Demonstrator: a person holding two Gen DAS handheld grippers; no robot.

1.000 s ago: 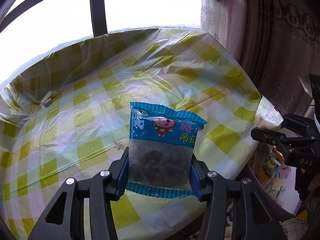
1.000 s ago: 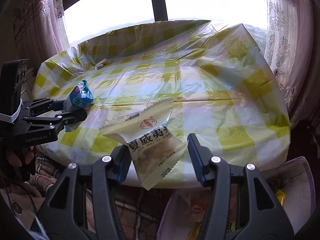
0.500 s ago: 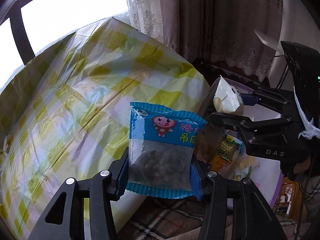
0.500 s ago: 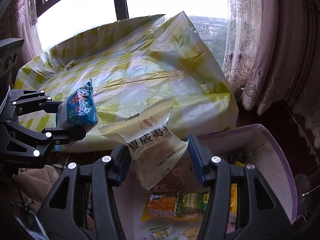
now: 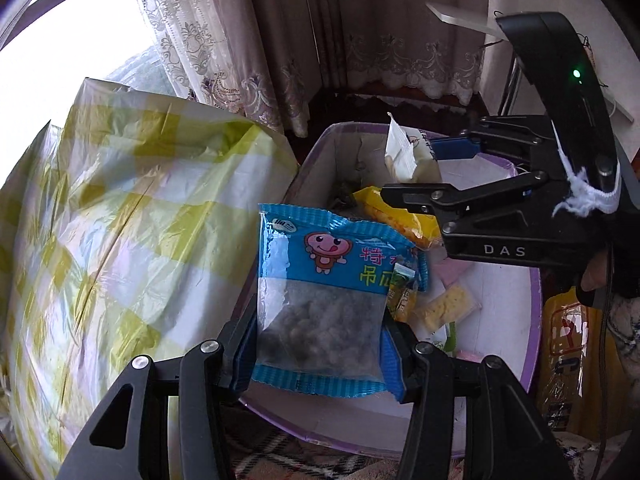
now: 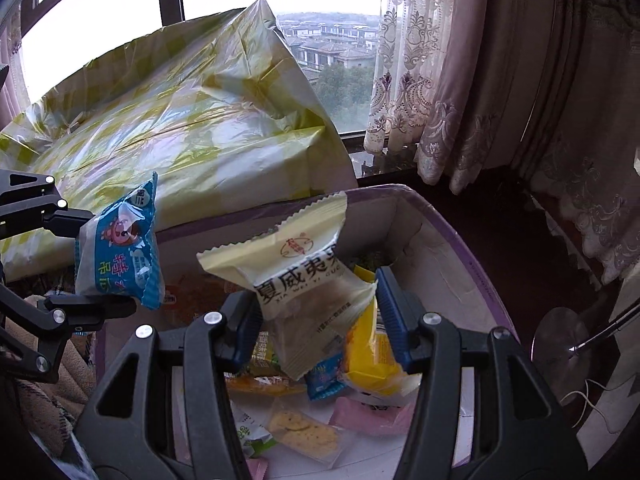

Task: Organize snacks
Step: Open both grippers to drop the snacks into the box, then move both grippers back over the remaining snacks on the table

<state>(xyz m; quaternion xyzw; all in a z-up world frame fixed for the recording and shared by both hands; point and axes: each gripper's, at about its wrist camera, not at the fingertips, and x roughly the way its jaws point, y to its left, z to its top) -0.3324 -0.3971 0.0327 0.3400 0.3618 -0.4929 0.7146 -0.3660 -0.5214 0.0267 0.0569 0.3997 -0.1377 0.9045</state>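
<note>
Now the blue snack packet (image 5: 328,304), printed with a cartoon face and showing dark pieces through its clear lower half, is sitting upright between the blue pads of the left hand-held gripper (image 5: 320,344), which is clamping it by both side edges. It is hanging over the near-left rim of the purple-edged box (image 5: 532,320). Beside it, the cream pastry packet (image 6: 308,280) with dark Chinese lettering is being pinched at its lower half by the right hand-held gripper (image 6: 316,316), tilted with its serrated top edge leaning toward the box's far wall. Both packets are being held above the box's white interior, not touching what lies inside. Below them in the box are lying a yellow packet (image 6: 372,360), a wrapped cracker (image 6: 308,436), a pink packet (image 6: 368,416) and green-labelled ones. Just beside the box's left side the counter (image 6: 192,132) is standing, draped in a yellow-and-white checked plastic cloth. Lace curtains (image 6: 404,80) are hanging behind, by the window.
</note>
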